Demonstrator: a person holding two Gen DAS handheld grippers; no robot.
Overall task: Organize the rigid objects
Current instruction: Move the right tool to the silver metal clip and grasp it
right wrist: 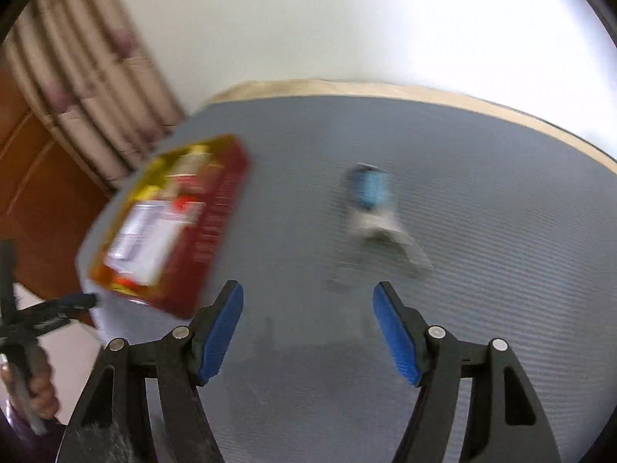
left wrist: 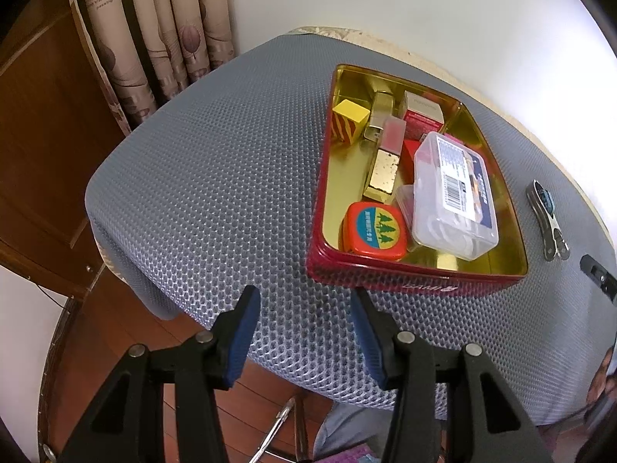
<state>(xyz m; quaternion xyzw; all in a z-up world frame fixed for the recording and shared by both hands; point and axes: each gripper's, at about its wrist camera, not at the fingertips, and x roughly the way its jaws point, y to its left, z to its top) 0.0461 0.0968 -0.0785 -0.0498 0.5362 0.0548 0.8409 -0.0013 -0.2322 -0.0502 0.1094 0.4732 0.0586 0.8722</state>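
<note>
A red tin tray [left wrist: 416,283] with a gold inside sits on the grey mesh mat [left wrist: 216,177]. In it lie a clear plastic case [left wrist: 451,196], a round red tape measure [left wrist: 376,231], a yellow cube [left wrist: 349,119], gold bars [left wrist: 383,173] and a red box [left wrist: 422,112]. A metal nail clipper [left wrist: 545,216] with a blue patch lies on the mat right of the tray. My left gripper [left wrist: 304,326] is open and empty, short of the tray's near edge. My right gripper [right wrist: 308,326] is open and empty; its view is blurred, with the clipper [right wrist: 376,208] ahead and the tray [right wrist: 216,223] to the left.
The mat covers a round table with a pale rim [right wrist: 424,90], against a white wall. Curtains [left wrist: 162,31] and a wooden cabinet [left wrist: 42,123] stand to the left. The right gripper's tip [left wrist: 599,276] shows at the right of the left wrist view.
</note>
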